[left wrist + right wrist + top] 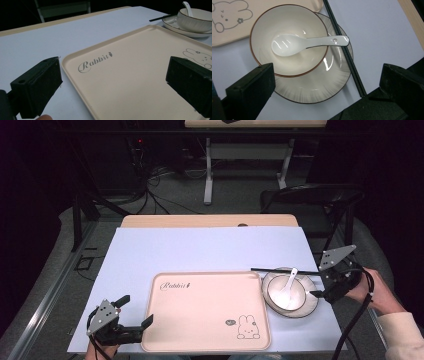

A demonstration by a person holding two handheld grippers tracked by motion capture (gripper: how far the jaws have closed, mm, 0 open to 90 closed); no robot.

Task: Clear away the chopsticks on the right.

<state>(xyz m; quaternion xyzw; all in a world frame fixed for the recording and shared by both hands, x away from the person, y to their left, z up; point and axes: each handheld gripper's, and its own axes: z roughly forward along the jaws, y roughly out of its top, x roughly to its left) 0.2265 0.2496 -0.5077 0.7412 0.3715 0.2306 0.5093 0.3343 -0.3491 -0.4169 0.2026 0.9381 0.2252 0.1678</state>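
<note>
Spoon [308, 43] in bowl [287, 60] on plate [317, 87]

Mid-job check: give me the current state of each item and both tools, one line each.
Tray: flat on the table, empty.
Bowl: upright on the plate, holding the spoon.
Spoon: in the bowl, handle over the rim.
Plate: under the bowl.
Chopsticks: lying across the plate's edge.
Left tool: open, at the tray's corner.
Right tool: open, empty, over the plate.

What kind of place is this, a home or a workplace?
Probably a lab or recording room, not a home. The table stands in a dark room, loose cables run over the floor, and another desk stands behind. The tray and bowl look staged.
</note>
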